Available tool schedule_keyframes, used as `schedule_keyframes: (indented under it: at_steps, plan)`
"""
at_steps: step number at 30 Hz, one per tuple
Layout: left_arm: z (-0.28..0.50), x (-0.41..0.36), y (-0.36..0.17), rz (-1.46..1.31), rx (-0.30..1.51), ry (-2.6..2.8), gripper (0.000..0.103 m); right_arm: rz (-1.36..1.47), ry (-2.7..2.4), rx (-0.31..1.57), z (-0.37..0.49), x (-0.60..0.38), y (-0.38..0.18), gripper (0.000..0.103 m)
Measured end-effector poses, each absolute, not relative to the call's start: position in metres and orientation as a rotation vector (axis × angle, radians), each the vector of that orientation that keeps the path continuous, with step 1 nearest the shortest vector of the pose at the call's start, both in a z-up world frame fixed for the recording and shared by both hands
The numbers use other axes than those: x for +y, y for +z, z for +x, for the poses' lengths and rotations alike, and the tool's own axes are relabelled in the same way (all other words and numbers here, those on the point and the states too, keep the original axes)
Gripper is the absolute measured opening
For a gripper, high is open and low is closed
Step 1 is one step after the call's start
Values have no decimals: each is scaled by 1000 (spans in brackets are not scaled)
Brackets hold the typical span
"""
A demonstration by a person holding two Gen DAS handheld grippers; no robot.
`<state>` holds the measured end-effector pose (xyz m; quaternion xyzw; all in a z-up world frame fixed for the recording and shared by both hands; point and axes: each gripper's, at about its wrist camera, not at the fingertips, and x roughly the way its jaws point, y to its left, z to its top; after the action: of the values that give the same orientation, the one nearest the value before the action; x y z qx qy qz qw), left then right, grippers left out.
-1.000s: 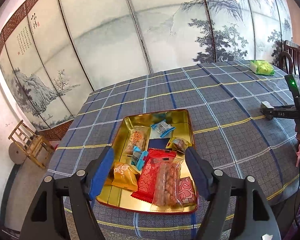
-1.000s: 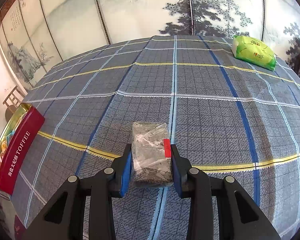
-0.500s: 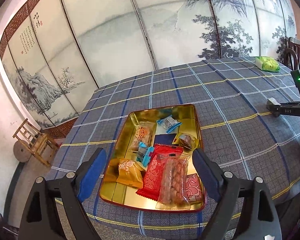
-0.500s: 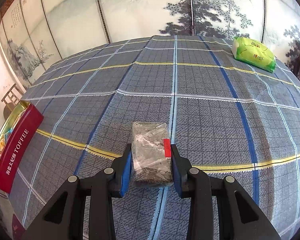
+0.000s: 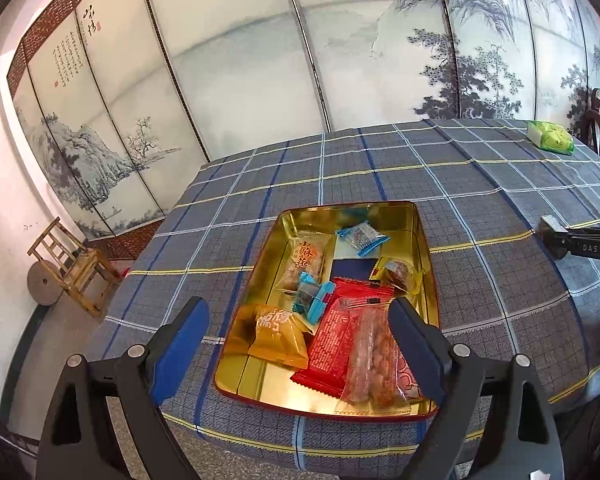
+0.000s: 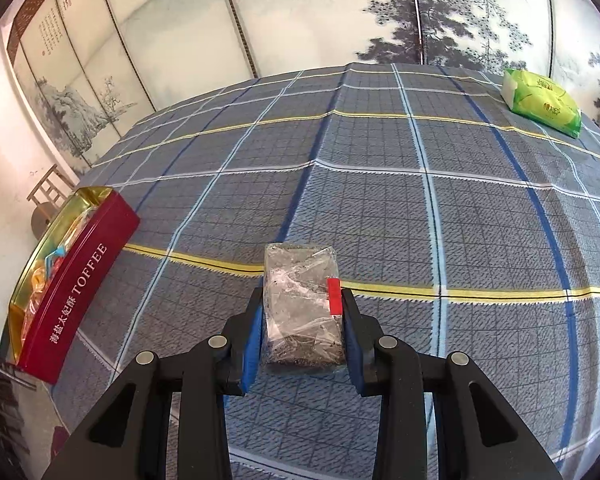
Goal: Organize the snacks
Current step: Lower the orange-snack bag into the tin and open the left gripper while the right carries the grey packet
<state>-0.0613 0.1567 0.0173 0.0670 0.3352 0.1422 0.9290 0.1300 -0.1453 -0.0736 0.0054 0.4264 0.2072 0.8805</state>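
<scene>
Packet [image 6: 302, 306] of dark snack in clear wrap, with a red tab on its right edge, sits clamped between the 2 blue pads of the right gripper [image 6: 300, 312]. Its long axis runs straight ahead along the fingers, far end pointing toward the painted screen. Whether it rests on the plaid tablecloth [image 6: 420, 208] or is lifted just clear of it cannot be told from the wrist view.

Destination, judged from the task, is the red toffee tin [image 6: 76, 276]. It lies well to the left of the right gripper and slightly nearer the table edge, with its long side wall facing the packet. The coming move turns on that: a carry leftward across open cloth, then over the tin's wall.

Left gripper [image 5: 298, 340] hovers above the near end of the tin [image 5: 268, 256], jaws spread wide and holding nothing, angled down at the wrappers already inside: orange pouch [image 5: 278, 334], red sachet [image 5: 340, 336], clear peanut bar [image 5: 370, 354]. It is the nearer tool to the tin but carries no load.

Right arm pose is low and level, fingers nearly parallel to the cloth. A green tissue pack [image 6: 542, 102] lies at the far right corner, well apart from the work.
</scene>
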Motion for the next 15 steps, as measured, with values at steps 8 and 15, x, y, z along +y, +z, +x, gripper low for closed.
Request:
schedule_keyframes:
  at_steps: [8, 15]
  plan:
    - [-60, 160, 12, 128, 693, 286, 89, 9, 492, 899, 109, -121, -71, 36]
    - [-61, 173, 7, 97, 697, 297, 90, 6, 545, 891, 94, -99, -61, 36]
